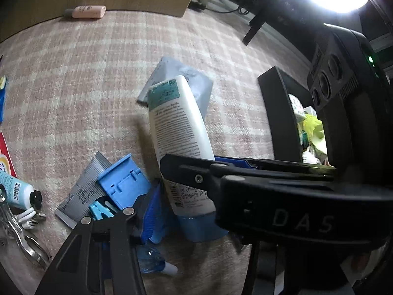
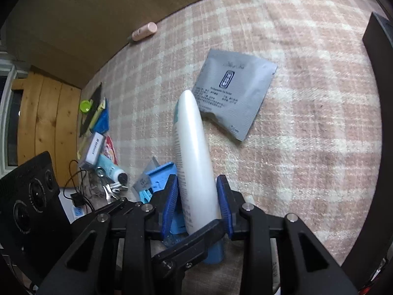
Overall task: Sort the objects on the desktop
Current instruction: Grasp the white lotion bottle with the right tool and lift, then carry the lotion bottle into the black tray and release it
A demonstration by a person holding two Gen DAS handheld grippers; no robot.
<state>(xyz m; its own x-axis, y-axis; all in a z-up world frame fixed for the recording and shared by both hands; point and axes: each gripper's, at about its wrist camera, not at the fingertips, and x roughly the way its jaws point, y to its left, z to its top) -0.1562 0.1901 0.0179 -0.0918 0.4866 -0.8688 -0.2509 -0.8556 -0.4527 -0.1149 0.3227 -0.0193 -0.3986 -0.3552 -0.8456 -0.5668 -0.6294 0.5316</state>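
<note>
White tube stands upright — right tool clamps it; left tool's grip unclear.

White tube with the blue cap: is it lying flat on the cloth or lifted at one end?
Lifted. The white tube rises from the plaid cloth, clamped between the right claw pads, its far end above the grey sachet.

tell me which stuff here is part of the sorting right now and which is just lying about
In hand:
white tube, between the jaws of the right gripper
black bin

Lying about:
grey sachet
pink bottle
scissors
blue clip
</note>
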